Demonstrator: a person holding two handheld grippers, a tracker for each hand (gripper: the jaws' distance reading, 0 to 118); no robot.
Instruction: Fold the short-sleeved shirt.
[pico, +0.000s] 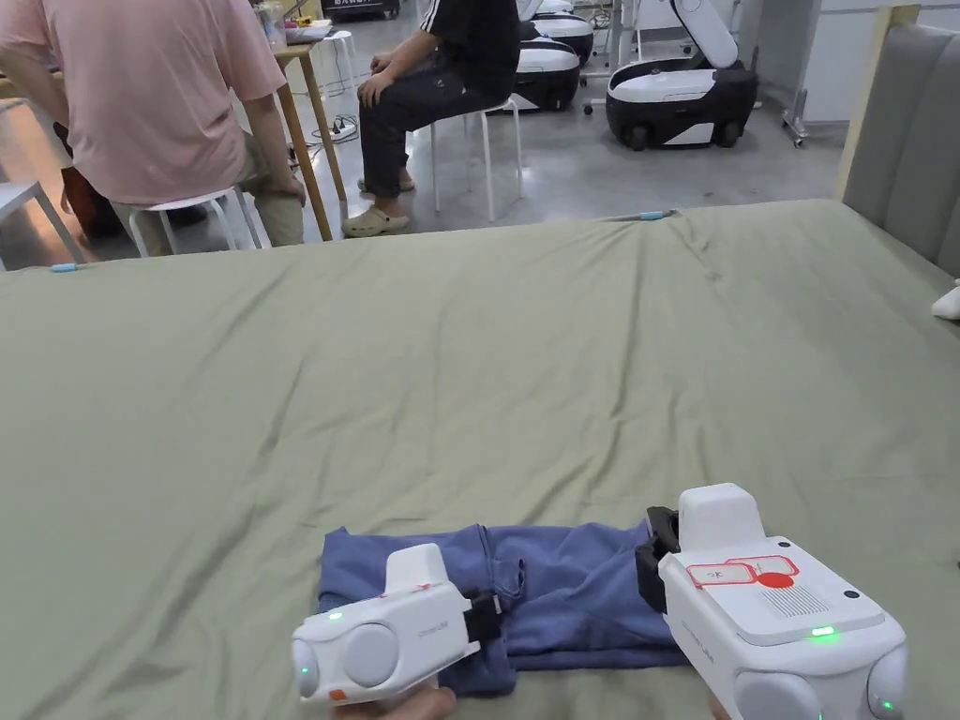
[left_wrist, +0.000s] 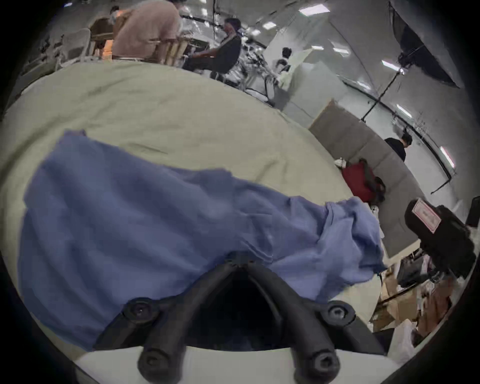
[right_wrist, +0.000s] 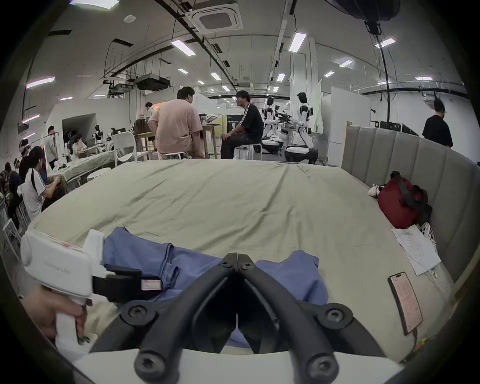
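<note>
The green-sheeted bed (pico: 525, 375) carries the blue short-sleeved shirt (pico: 572, 600), partly folded at its near edge, where the left tongs (left_wrist: 240, 259) are closed with tips against the cloth and the right tongs (right_wrist: 237, 257) are closed above it.

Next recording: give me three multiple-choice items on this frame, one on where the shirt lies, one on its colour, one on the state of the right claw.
1. Where does the shirt lie?
A. at the near edge of the bed
B. against the headboard
C. on a stool

2. What colour is the shirt?
A. red
B. blue
C. white

3. How does the right claw stand?
A. wide open
B. shut, tips together
C. clamped round a phone

Answers:
1 A, the head view shows it at the bed's near edge, by both claws.
2 B, the cloth is blue in all three views.
3 B, its jaw tips meet in the right gripper view.
</note>
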